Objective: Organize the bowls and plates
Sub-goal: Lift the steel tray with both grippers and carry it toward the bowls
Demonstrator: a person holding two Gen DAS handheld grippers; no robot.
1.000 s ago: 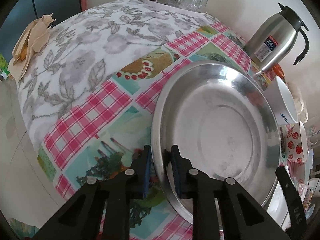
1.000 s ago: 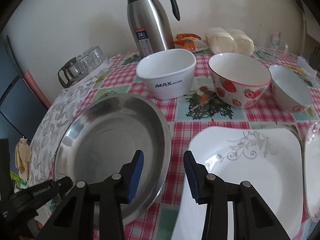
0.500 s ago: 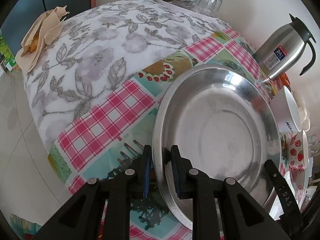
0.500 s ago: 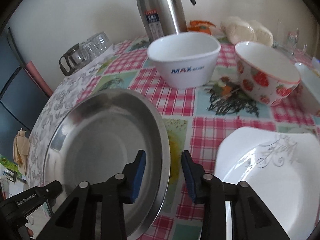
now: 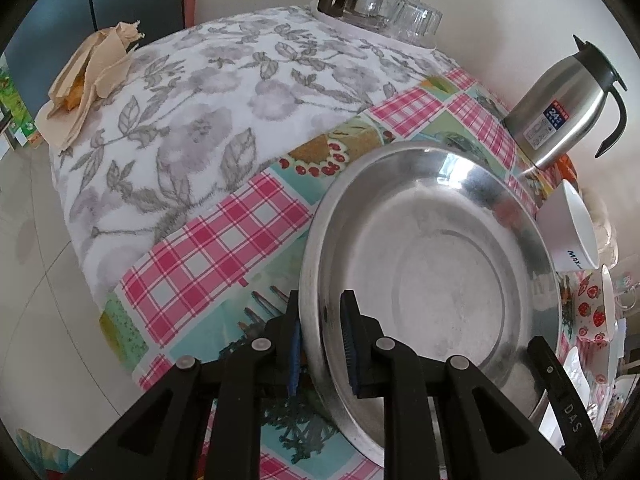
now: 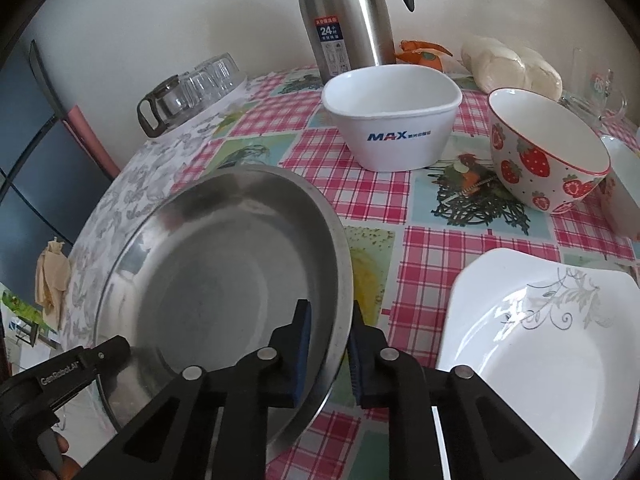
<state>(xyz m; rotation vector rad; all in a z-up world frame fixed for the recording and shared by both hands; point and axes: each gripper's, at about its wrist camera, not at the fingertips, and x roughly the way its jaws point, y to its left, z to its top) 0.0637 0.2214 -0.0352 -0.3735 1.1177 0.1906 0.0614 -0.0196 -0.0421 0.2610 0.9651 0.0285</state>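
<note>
A large round steel plate (image 5: pixel 432 280) (image 6: pixel 224 272) sits at the near left of the table. My left gripper (image 5: pixel 320 300) is shut on its near-left rim, one pad inside and one outside. My right gripper (image 6: pixel 330 308) is closing on the opposite rim, and its blue pads press on the metal. I cannot tell whether the plate rests on the cloth or is raised. To its right lies a white square plate (image 6: pixel 540 360) with a grey vine pattern. Behind stand a white MAX bowl (image 6: pixel 392 120) and a strawberry bowl (image 6: pixel 548 152).
A steel thermos (image 6: pixel 344 12) stands at the back by the wall, with a glass jug (image 6: pixel 160 104) and upturned glasses (image 6: pixel 212 76) to its left. Another white bowl (image 6: pixel 624 188) sits at the far right. A crumpled paper napkin (image 5: pixel 92 76) lies at the table's left edge.
The right gripper moved left and down from the gap between the two plates and closed its jaws onto the steel plate's rim. The left gripper kept its grip on the other rim.
</note>
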